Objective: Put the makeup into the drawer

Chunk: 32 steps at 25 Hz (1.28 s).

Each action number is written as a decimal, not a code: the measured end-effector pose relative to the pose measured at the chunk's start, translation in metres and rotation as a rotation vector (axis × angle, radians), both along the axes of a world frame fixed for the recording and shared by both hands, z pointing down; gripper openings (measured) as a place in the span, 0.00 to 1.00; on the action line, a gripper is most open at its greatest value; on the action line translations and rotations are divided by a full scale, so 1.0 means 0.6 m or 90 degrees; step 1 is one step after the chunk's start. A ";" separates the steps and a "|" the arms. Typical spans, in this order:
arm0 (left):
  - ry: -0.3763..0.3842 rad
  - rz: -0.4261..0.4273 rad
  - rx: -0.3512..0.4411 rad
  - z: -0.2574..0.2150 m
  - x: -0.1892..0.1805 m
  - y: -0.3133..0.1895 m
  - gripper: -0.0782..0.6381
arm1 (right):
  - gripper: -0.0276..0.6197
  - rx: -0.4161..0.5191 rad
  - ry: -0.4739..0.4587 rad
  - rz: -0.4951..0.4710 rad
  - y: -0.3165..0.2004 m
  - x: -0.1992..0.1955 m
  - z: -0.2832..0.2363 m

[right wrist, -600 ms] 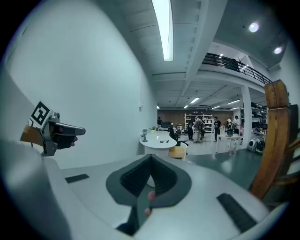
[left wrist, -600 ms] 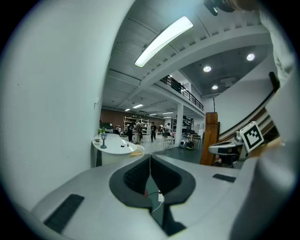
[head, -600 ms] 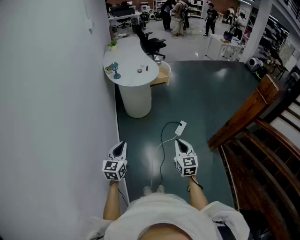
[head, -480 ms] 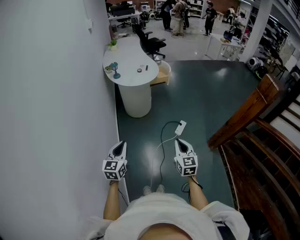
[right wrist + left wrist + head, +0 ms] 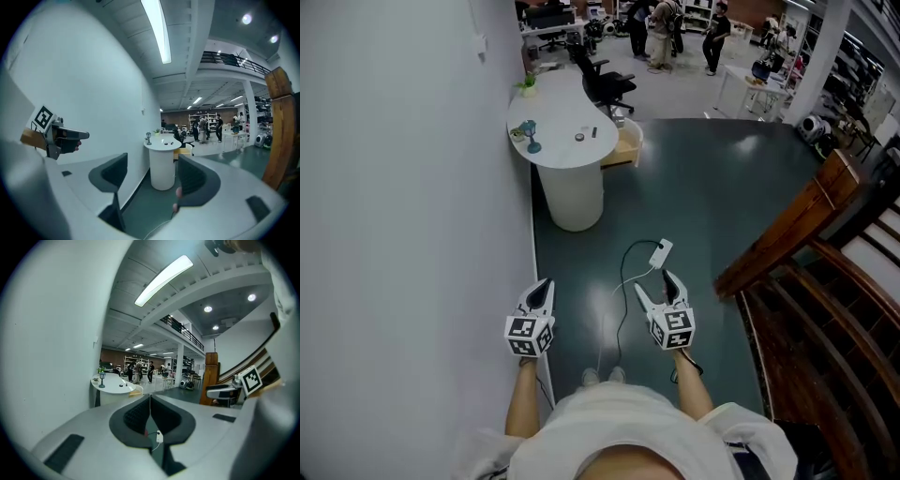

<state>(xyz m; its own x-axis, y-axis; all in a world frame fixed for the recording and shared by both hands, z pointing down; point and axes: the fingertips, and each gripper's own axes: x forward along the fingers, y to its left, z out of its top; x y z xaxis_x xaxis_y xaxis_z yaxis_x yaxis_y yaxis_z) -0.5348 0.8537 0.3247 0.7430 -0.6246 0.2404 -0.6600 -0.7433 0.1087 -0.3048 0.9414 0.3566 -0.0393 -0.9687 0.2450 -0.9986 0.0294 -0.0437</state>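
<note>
In the head view my left gripper (image 5: 540, 292) is held low over the dark green floor, close to the white wall, with its jaws together and nothing in them. My right gripper (image 5: 659, 288) hangs beside it, jaws spread wide and empty. The left gripper view shows the left gripper (image 5: 150, 409) with its pads meeting. In the right gripper view the right gripper (image 5: 150, 177) has a broad gap. Far ahead stands a round white table (image 5: 558, 120) with a small teal lamp (image 5: 530, 141) and little dark items (image 5: 579, 140). A light wooden drawer-like box (image 5: 625, 148) juts out beside it. No makeup can be told apart at this distance.
A white power adapter (image 5: 661, 251) and its cable lie on the floor just beyond the right gripper. The white wall (image 5: 412, 206) runs along the left. A wooden stair rail (image 5: 787, 234) closes the right side. An office chair (image 5: 605, 86) and several people (image 5: 661, 28) are beyond the table.
The right gripper's jaws have gone from together to wide apart. Both hands stay in about the same place. The view has shifted slightly.
</note>
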 end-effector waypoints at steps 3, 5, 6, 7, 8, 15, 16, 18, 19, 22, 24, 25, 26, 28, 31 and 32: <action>-0.002 -0.002 0.002 0.000 0.014 0.007 0.13 | 0.52 -0.008 0.007 -0.004 0.006 0.007 0.008; -0.003 -0.004 0.001 0.003 0.021 0.013 0.13 | 0.50 -0.013 0.009 -0.008 0.011 0.011 0.015; -0.003 -0.005 0.000 0.005 0.024 0.015 0.13 | 0.49 -0.017 0.010 -0.011 0.012 0.013 0.018; -0.003 -0.006 -0.001 0.008 0.028 0.015 0.13 | 0.49 -0.020 0.011 -0.013 0.011 0.015 0.020; -0.004 -0.007 -0.004 0.010 0.032 0.014 0.13 | 0.48 -0.022 0.011 -0.015 0.010 0.017 0.021; -0.002 -0.009 -0.015 0.024 0.080 -0.041 0.13 | 0.45 -0.023 0.015 -0.009 -0.043 0.068 0.025; 0.000 -0.008 -0.014 0.029 0.090 -0.058 0.13 | 0.45 -0.021 0.016 -0.006 -0.060 0.079 0.029; 0.004 -0.004 -0.011 0.040 0.111 -0.102 0.13 | 0.45 -0.020 0.018 0.000 -0.099 0.102 0.042; 0.005 -0.001 -0.010 0.045 0.122 -0.128 0.13 | 0.45 -0.021 0.019 0.002 -0.122 0.113 0.048; 0.009 0.007 -0.011 0.062 0.156 -0.207 0.13 | 0.44 -0.026 0.026 0.009 -0.193 0.142 0.063; 0.010 0.013 -0.015 0.076 0.177 -0.267 0.13 | 0.43 -0.032 0.029 0.013 -0.249 0.160 0.074; 0.011 0.015 -0.017 0.081 0.186 -0.299 0.13 | 0.43 -0.035 0.031 0.015 -0.282 0.169 0.078; 0.011 0.017 -0.021 0.086 0.195 -0.332 0.13 | 0.43 -0.037 0.032 0.018 -0.316 0.178 0.080; 0.011 0.022 -0.028 0.092 0.213 -0.395 0.13 | 0.43 -0.040 0.035 0.022 -0.384 0.196 0.080; 0.012 0.024 -0.035 0.090 0.237 -0.495 0.13 | 0.42 -0.043 0.041 0.026 -0.490 0.227 0.069; 0.015 0.023 -0.037 0.086 0.244 -0.530 0.13 | 0.42 -0.043 0.042 0.029 -0.524 0.235 0.063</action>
<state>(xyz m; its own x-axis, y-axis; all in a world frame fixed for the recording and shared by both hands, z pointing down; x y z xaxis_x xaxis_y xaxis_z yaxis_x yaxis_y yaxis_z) -0.3885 0.5359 0.3762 0.7709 -0.5826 0.2576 -0.6294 -0.7590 0.1667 -0.1636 0.6272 0.3942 0.0226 -0.9503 0.3106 -0.9996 -0.0166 0.0218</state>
